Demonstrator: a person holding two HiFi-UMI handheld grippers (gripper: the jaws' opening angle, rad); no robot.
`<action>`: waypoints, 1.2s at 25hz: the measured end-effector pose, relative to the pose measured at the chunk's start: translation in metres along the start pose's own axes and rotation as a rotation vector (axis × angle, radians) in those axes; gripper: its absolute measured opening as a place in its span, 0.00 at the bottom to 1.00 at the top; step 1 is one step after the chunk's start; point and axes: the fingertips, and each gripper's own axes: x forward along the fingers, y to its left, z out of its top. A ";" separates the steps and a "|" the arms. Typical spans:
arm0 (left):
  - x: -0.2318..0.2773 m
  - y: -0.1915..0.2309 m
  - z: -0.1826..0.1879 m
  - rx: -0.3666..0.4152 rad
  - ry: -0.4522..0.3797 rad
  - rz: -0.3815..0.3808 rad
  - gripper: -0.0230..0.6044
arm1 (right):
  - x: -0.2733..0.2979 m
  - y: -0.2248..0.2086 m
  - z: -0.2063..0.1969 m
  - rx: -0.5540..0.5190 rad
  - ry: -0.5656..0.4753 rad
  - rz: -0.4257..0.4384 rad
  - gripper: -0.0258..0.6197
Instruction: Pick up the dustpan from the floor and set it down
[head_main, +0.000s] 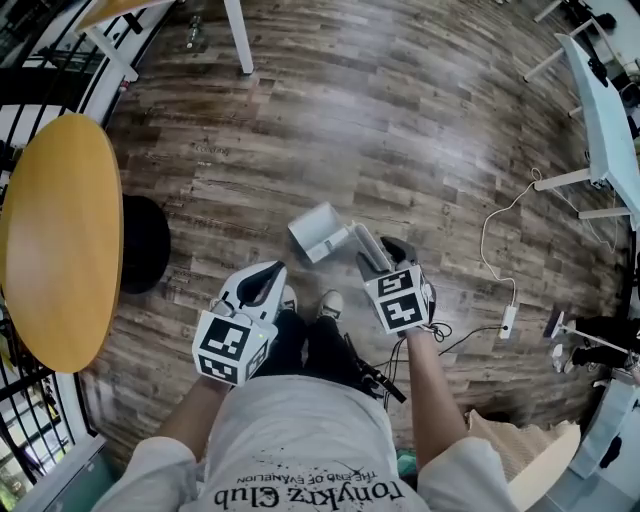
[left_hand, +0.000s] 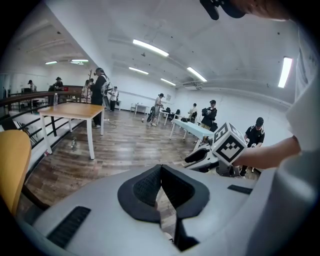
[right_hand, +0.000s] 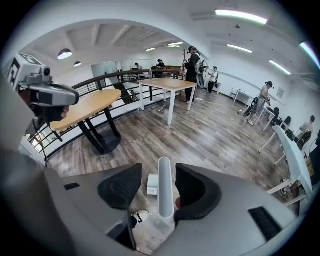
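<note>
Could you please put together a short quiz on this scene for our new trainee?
1. True or false: the left tool has its jaws together with nothing between them.
2. What stands between the jaws of the right tool? A) a broom B) the white dustpan handle C) a bottle
3. Fill in: in the head view, the round table with the yellowish top lies on the person's ____ side.

Key: 1 true; 2 B; 3 left.
</note>
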 end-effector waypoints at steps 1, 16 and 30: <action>-0.003 -0.001 0.002 0.005 -0.005 0.002 0.07 | -0.008 0.003 0.004 0.005 -0.021 0.004 0.39; -0.033 -0.046 0.044 0.078 -0.098 -0.024 0.07 | -0.109 0.027 0.043 0.061 -0.258 -0.026 0.10; -0.040 -0.086 0.060 0.123 -0.125 -0.065 0.07 | -0.159 0.032 0.026 0.145 -0.338 -0.053 0.08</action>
